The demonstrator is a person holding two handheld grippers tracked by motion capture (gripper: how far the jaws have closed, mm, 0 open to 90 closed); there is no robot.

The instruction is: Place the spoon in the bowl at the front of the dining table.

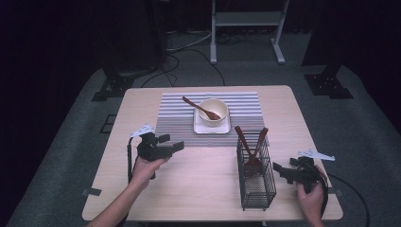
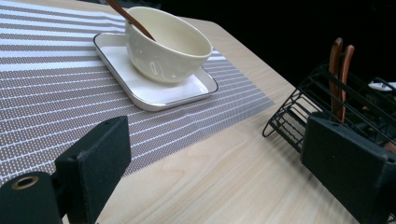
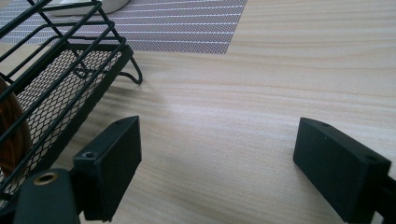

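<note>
Resting on a white square plate point(image 1: 201, 126) at the middle of a striped placemat point(image 1: 175, 113), a cream bowl point(image 1: 213, 111) holds a wooden spoon point(image 1: 200, 109) that leans out over its rim. Nearer the person, a black wire basket point(image 1: 257, 182) stands on the wooden surface point(image 1: 198, 179) with two wooden utensils point(image 1: 251, 146) upright inside. Left gripper point(image 1: 176, 145) hovers near the mat's front edge, jaws spread wide and empty. Right gripper point(image 1: 279, 169) sits just beside the basket, jaws likewise apart, holding nothing.
</note>
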